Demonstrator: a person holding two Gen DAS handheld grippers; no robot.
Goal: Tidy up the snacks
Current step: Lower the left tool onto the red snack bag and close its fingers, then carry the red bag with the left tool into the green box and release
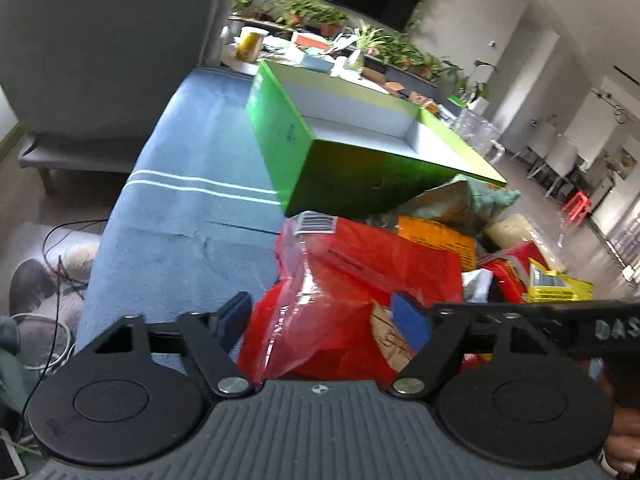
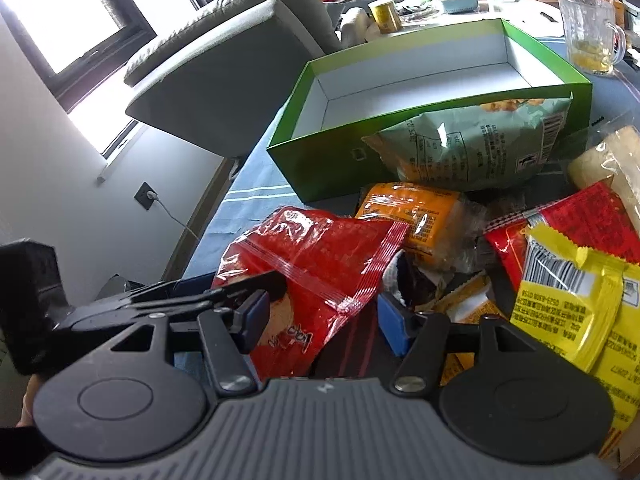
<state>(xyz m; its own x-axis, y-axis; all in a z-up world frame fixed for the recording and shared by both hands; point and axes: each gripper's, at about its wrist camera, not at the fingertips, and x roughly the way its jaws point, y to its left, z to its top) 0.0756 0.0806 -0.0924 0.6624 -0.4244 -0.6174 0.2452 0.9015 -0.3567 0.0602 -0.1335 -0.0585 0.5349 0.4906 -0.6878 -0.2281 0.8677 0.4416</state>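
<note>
An open green box (image 1: pixel 340 168) (image 2: pixel 420 92) with a white, empty inside stands on the blue cloth. In front of it lies a heap of snack packets: a red bag (image 1: pixel 352 280) (image 2: pixel 320 276), an orange packet (image 1: pixel 436 240) (image 2: pixel 416 216), a pale green bag (image 2: pixel 480 148), a yellow packet (image 2: pixel 580 304). My left gripper (image 1: pixel 322 322) is open with its jaws on either side of the red bag's near end. My right gripper (image 2: pixel 324 320) is open around the same red bag's lower edge. The left gripper's fingers (image 2: pixel 224 292) show at the right view's left.
A grey sofa (image 2: pixel 224 64) stands beyond the table's left edge. A glass mug (image 2: pixel 592 32), a yellow can (image 2: pixel 384 14) and potted plants (image 1: pixel 320 16) stand behind the box. Blue cloth (image 1: pixel 192 208) lies bare left of the heap. Cables lie on the floor (image 1: pixel 60 248).
</note>
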